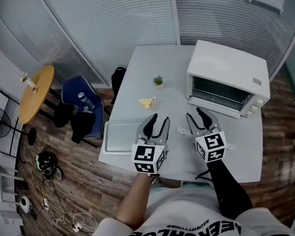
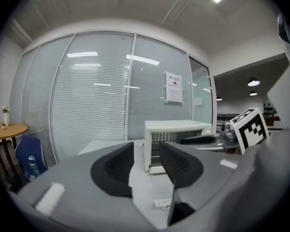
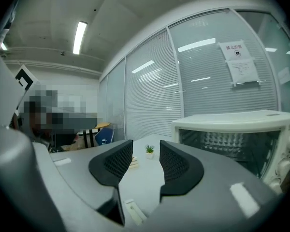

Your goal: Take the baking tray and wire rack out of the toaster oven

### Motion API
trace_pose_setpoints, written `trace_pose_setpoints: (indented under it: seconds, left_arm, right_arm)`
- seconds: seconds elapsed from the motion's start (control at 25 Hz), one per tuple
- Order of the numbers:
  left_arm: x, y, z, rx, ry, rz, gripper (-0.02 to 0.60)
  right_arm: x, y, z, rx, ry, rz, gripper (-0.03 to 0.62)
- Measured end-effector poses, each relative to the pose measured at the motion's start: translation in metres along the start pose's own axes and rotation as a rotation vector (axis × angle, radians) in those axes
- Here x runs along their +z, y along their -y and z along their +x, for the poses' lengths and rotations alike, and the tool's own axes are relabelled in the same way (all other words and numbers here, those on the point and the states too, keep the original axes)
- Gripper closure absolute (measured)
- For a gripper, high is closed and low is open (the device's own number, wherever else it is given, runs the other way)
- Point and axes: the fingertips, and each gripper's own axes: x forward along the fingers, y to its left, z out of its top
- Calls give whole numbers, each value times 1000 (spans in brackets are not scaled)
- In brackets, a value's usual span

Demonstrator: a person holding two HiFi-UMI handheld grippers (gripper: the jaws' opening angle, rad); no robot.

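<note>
We hold the left gripper [image 1: 159, 119] and right gripper [image 1: 195, 114] before the toaster oven [image 1: 228, 77], both with jaws spread, empty. The baking tray [image 1: 119, 136] lies well left of the oven; 2 small things, a plant [image 1: 158, 80] and a yellow wedge [image 1: 147, 102], sit nearer it.

Baking tray [image 1: 119, 137] lies flat, well left of toaster oven [image 1: 228, 73].

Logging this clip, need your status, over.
Left gripper open, empty. Right gripper open, empty. Baking tray out on table, at left; wire rack not made out. Path to toaster oven clear.
</note>
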Motion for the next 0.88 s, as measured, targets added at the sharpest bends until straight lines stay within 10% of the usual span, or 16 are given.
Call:
trace_pose_setpoints:
  seconds: [0.88]
  left_arm:
    - [-1,128,100,-387,-46,30,387]
  right_arm:
    - [-23,135,-100,-392,0,89,439]
